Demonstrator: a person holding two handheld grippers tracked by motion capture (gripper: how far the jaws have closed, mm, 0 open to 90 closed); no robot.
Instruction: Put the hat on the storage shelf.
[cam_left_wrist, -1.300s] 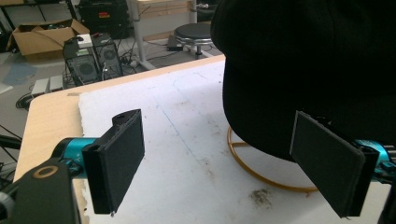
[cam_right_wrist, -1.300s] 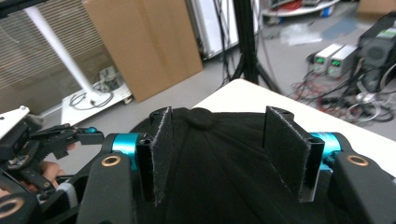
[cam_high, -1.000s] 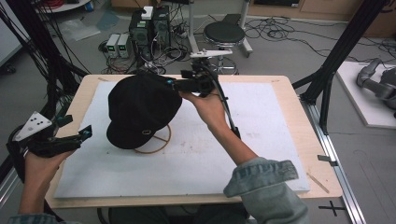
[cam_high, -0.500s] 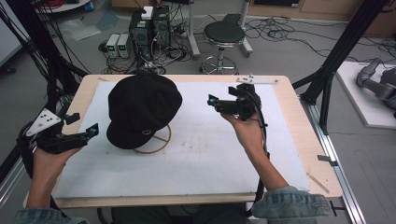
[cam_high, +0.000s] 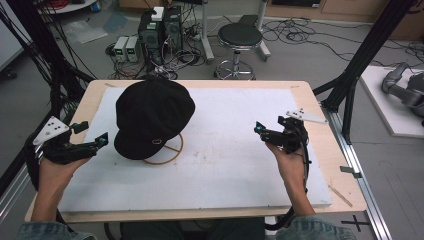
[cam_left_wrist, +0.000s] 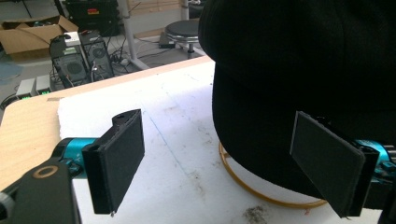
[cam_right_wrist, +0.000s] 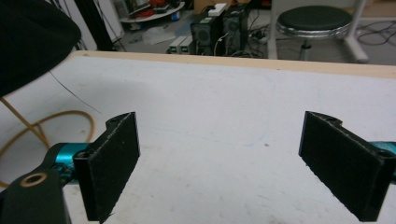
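Observation:
A black cap (cam_high: 151, 116) sits on a thin wooden wire stand (cam_high: 172, 150) at the left middle of the white board (cam_high: 235, 165). My left gripper (cam_high: 95, 139) is open at the board's left edge, just left of the cap's brim, touching nothing. In the left gripper view the cap (cam_left_wrist: 299, 70) looms close ahead, with the stand's ring base (cam_left_wrist: 261, 193) under it and nothing between the pads (cam_left_wrist: 119, 158). My right gripper (cam_high: 260, 129) is open over the board's right side, far from the cap. Its own view has the cap (cam_right_wrist: 32, 37) at the upper left.
The white board lies on a wooden table (cam_high: 327, 150). Behind the table stand a round stool (cam_high: 240, 37), computer boxes (cam_high: 160, 25) and loose cables on the floor. Black frame posts (cam_high: 367, 55) rise at both sides. A small wooden stick (cam_high: 341, 196) lies near the right edge.
My right gripper has let go of the cap's top and drawn back to the right side of the board. The cap stays on its stand. The left gripper has barely moved.

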